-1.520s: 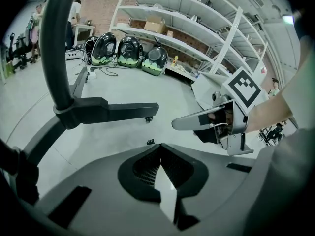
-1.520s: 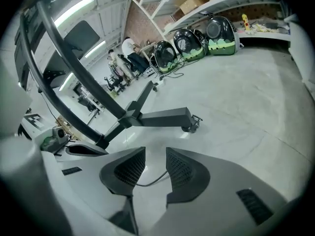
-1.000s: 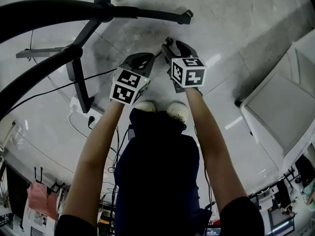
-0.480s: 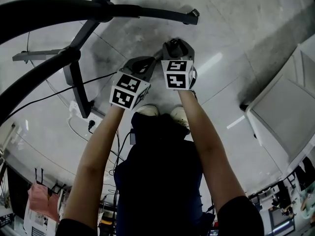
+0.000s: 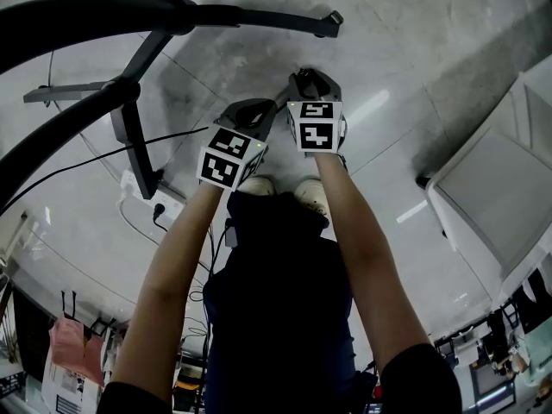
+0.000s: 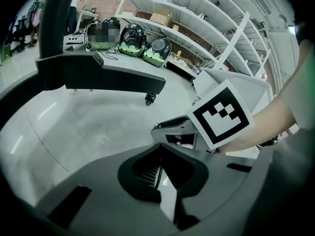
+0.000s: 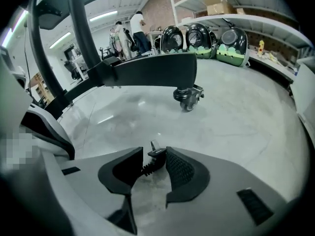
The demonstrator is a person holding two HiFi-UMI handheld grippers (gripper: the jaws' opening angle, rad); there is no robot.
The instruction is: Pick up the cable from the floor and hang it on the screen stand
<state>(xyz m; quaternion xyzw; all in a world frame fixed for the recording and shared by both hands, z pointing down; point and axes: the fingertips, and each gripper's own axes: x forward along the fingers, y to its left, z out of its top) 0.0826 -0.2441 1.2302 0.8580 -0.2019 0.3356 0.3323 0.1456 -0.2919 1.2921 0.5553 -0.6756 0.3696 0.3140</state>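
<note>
Both grippers are held low over the pale floor, beside the black screen stand and its castered leg. The left gripper has its jaws pressed together. In the head view a thin dark cable runs from its tip towards the right gripper. In the right gripper view the cable's plug end, with a ribbed collar, stands between the right gripper's closing jaws. It sits near the right pad, with a gap still at the left pad.
A caster ends the stand leg just ahead. A white power strip with black leads lies left of the person's feet. A white cabinet stands at the right. Shelving with helmets and people are far off.
The right gripper has swung left and forward, closer to the left gripper's tip, and its marker cube has turned. The left gripper has barely moved.
</note>
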